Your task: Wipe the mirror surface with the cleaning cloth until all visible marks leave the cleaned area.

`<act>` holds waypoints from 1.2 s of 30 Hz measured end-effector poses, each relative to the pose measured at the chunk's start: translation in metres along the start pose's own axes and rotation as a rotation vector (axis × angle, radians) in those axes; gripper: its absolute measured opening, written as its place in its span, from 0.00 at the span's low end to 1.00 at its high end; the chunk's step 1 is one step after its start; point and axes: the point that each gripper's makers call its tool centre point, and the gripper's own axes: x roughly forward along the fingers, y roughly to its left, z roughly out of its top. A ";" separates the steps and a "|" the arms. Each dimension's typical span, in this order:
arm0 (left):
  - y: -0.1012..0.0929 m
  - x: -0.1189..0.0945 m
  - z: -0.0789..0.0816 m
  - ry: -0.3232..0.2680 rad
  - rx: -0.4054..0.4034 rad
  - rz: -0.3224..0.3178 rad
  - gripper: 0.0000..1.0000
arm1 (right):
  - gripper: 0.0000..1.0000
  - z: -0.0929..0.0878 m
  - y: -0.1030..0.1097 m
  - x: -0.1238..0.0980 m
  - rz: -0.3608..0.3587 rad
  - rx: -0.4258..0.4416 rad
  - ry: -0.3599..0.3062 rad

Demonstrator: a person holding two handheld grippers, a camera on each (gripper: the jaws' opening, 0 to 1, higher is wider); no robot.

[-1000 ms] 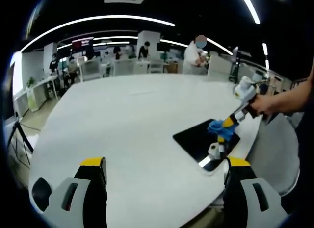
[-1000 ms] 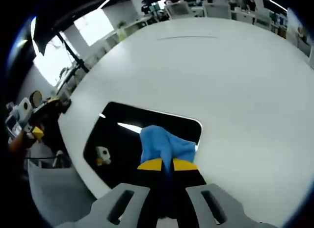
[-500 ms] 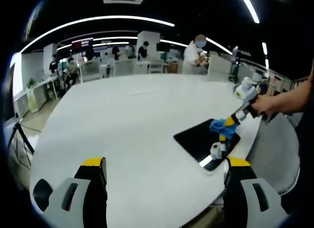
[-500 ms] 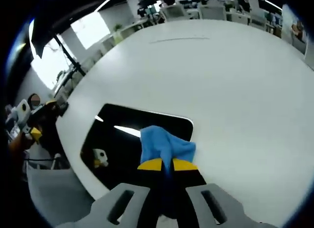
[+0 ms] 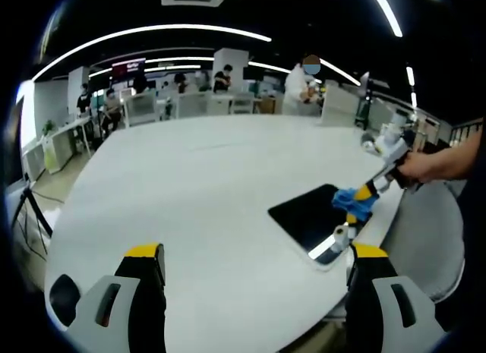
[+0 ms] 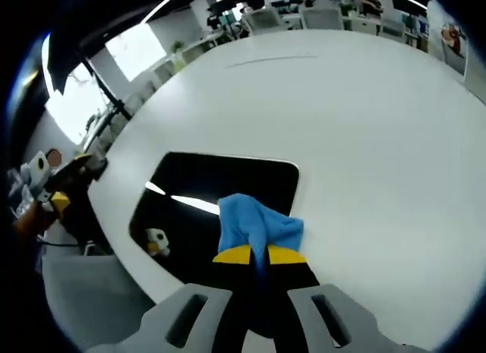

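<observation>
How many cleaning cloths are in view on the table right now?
1. A blue cleaning cloth is clamped in the right hand-held gripper, resting on the black rectangular mirror near its right edge, on the white round table.

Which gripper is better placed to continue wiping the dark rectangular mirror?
The right gripper: it already clamps the blue cleaning cloth over the mirror. The left gripper is open, away from it.

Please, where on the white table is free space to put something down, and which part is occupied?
The white table is bare from the mirror toward the far edge and the left gripper. Occupied: the near-right edge, where the right gripper holds the blue cloth on the mirror.
</observation>
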 end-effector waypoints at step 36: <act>-0.003 -0.003 -0.012 0.027 0.019 0.006 1.00 | 0.01 -0.004 0.087 0.025 0.087 -0.011 0.046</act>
